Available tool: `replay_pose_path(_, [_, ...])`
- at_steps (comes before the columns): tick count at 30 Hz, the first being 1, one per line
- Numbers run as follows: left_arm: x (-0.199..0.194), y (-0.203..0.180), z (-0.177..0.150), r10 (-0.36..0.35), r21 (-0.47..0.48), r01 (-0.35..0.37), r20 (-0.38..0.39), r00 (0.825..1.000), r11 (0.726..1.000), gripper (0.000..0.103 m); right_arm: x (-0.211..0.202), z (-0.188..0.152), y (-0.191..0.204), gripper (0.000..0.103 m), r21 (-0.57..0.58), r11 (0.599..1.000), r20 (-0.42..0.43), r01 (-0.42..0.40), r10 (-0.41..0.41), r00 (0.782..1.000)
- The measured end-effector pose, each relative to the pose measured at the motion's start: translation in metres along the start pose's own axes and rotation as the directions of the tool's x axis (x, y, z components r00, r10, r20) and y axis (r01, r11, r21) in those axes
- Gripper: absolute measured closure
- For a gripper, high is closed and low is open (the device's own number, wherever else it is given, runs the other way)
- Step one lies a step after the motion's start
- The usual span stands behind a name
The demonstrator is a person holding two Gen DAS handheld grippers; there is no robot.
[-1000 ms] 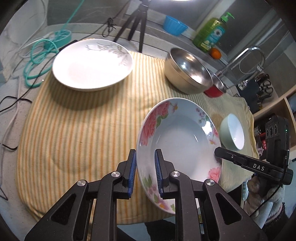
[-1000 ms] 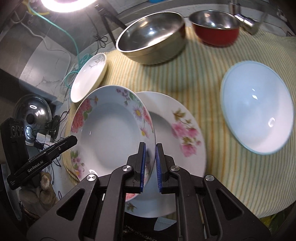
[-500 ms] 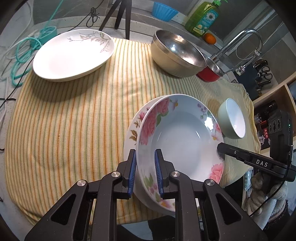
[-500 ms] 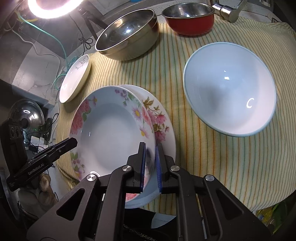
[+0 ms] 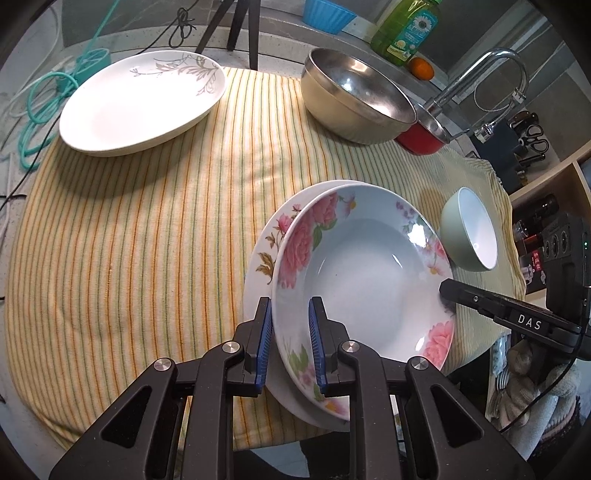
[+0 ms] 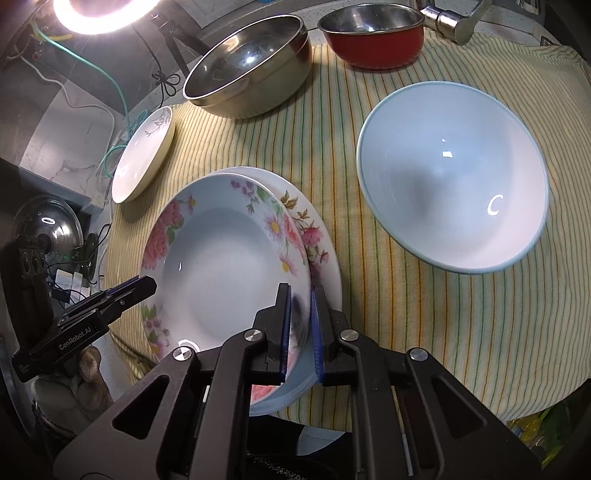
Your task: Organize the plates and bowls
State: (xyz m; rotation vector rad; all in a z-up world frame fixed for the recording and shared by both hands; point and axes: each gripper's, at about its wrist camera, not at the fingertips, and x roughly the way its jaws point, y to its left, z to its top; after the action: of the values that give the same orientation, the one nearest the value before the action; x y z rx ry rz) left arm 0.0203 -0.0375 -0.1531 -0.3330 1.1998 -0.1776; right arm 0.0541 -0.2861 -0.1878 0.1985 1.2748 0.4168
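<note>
A deep floral plate [image 5: 362, 266] lies on top of a flatter floral plate [image 5: 269, 243] near the front edge of the striped cloth. My left gripper [image 5: 291, 343] is shut on the deep plate's near left rim. My right gripper [image 6: 300, 328] is shut on its opposite rim, and it shows in the left wrist view [image 5: 480, 299]. The deep plate [image 6: 225, 269] and the lower plate [image 6: 317, 236] also show in the right wrist view. A pale green bowl [image 5: 469, 229] [image 6: 454, 177] stands upright to the right of the plates.
A white leaf-pattern plate [image 5: 144, 99] lies at the far left. A large steel bowl [image 5: 354, 96] and a red pot [image 5: 424, 136] stand at the back. A faucet [image 5: 480, 85], soap bottle [image 5: 406, 29] and blue bowl [image 5: 328, 14] are behind. Cables [image 5: 44, 103] lie left.
Both grippers have lowered the deep floral plate onto the flatter floral plate; it now sits nested on it near the cloth's front edge. Both keep hold of its rim.
</note>
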Motion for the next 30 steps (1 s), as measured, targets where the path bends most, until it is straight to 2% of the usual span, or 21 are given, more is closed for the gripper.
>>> replay_pose_path(14, [-0.001, 0.002, 0.001, -0.010, 0.008, 0.010, -0.002, 1.000, 1.000, 0.085, 0.000, 0.001, 0.006, 0.087, -0.035, 0.999, 0.000, 0.026, -0.026, 1.000])
replay_pose_path(16, [-0.003, 0.003, 0.002, -0.013, 0.007, 0.013, 0.004, 1.000, 1.000, 0.081, -0.003, 0.002, 0.008, 0.085, -0.042, 0.998, 0.010, 0.036, -0.036, 0.999])
replay_pose_path(21, [-0.009, 0.013, 0.005, -0.031, -0.012, 0.031, 0.019, 0.999, 0.999, 0.080, -0.011, 0.005, 0.017, 0.063, -0.073, 0.996, 0.045, 0.059, -0.056, 0.997])
replay_pose_path(23, [-0.014, 0.018, 0.007, -0.039, -0.022, 0.040, 0.031, 0.999, 0.999, 0.076, -0.015, 0.007, 0.024, 0.061, -0.088, 0.994, 0.063, 0.067, -0.061, 0.996])
replay_pose_path(28, [-0.024, 0.036, 0.016, -0.038, -0.037, 0.040, 0.059, 0.998, 0.999, 0.076, -0.021, 0.017, 0.043, 0.060, -0.108, 0.993, 0.087, 0.049, -0.040, 0.995])
replay_pose_path(30, [-0.028, 0.046, 0.021, -0.037, -0.049, 0.041, 0.070, 0.997, 0.998, 0.076, -0.021, 0.021, 0.052, 0.050, -0.119, 0.992, 0.099, 0.046, -0.034, 0.994])
